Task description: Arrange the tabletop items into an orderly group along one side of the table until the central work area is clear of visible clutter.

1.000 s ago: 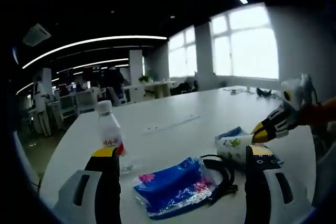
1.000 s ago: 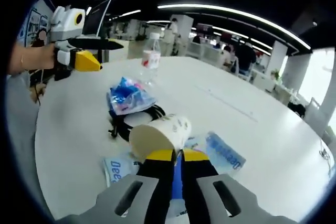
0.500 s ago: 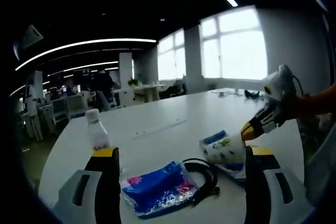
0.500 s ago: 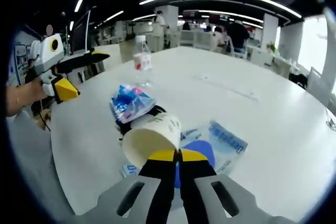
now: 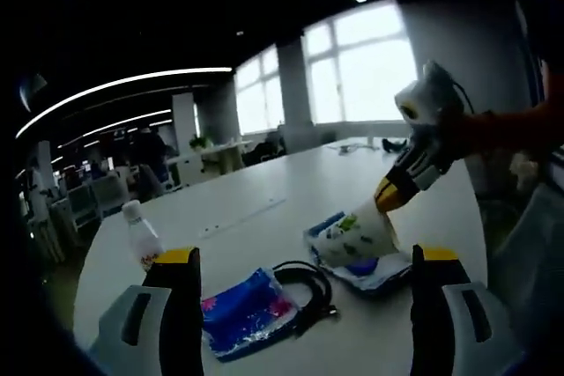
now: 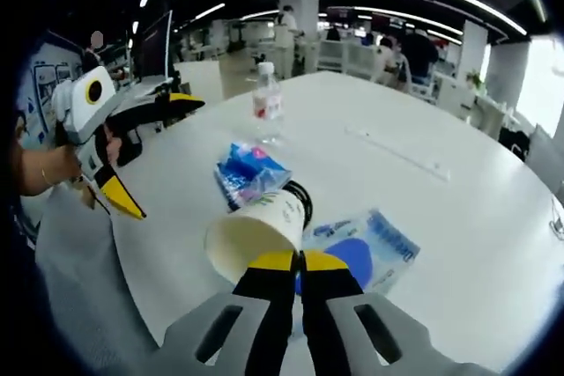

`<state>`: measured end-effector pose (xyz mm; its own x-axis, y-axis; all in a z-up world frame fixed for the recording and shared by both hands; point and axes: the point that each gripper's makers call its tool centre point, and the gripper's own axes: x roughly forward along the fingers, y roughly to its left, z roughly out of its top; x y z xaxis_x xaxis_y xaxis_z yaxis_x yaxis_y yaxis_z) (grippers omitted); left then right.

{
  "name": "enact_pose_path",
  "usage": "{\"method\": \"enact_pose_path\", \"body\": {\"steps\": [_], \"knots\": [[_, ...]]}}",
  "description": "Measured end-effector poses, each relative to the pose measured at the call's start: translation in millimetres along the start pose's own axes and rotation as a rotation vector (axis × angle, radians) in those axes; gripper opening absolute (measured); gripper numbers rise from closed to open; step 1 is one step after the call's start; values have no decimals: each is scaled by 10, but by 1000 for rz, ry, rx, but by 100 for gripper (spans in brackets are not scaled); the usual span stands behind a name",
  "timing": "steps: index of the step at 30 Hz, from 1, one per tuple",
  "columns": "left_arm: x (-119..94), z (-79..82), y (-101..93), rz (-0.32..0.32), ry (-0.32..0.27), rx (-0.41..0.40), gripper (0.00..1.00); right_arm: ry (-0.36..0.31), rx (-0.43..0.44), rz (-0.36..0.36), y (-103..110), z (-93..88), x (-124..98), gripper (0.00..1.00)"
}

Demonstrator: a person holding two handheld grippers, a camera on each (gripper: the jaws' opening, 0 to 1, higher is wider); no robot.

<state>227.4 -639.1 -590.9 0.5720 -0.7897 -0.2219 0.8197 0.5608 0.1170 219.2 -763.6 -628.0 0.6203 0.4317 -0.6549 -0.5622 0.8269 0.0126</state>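
Observation:
My right gripper (image 6: 289,261) is shut on the rim of a white printed paper cup (image 6: 251,231), held tilted with its mouth toward the camera. In the left gripper view the cup (image 5: 357,235) hangs from the right gripper (image 5: 392,193) just over a flat blue-and-white packet (image 5: 381,272). A crumpled blue packet (image 5: 242,310), a coiled black cable (image 5: 304,281) and a small water bottle (image 5: 141,239) lie ahead of my left gripper (image 5: 306,256), which is open and holds nothing. From the right, the left gripper (image 6: 163,154) hovers beside the table edge.
The white table (image 6: 458,217) stretches far beyond the items, with a thin pale strip (image 6: 397,154) lying on it. A hand (image 6: 44,173) holds the left gripper off the near edge. Desks, chairs and people stand in the background.
The cup, held by the right gripper, now sits higher and further left in the left gripper view. The left gripper has rolled so its jaws stand one above the other, still open.

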Motion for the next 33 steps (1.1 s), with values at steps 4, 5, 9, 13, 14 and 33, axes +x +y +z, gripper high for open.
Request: {"method": "enact_pose_path", "body": {"steps": [4, 5, 9, 13, 14, 33], "knots": [[-21, 10, -27, -2, 8, 6, 98, 23, -18, 31, 126, 44, -68, 0], [-25, 17, -43, -5, 8, 6, 97, 38, -25, 38, 162, 49, -89, 0], [-39, 46, -132, -19, 7, 33, 96, 93, -36, 77, 284, 42, -140, 0], [-54, 60, -209, -24, 11, 102, 91, 125, -39, 89, 375, 70, -170, 0], [-58, 64, -229, -28, 12, 109, 92, 127, -33, 103, 408, 81, -181, 0], [-99, 48, -519, -87, 72, 390, 80, 206, -148, 169, 713, 101, -248, 0]]}}
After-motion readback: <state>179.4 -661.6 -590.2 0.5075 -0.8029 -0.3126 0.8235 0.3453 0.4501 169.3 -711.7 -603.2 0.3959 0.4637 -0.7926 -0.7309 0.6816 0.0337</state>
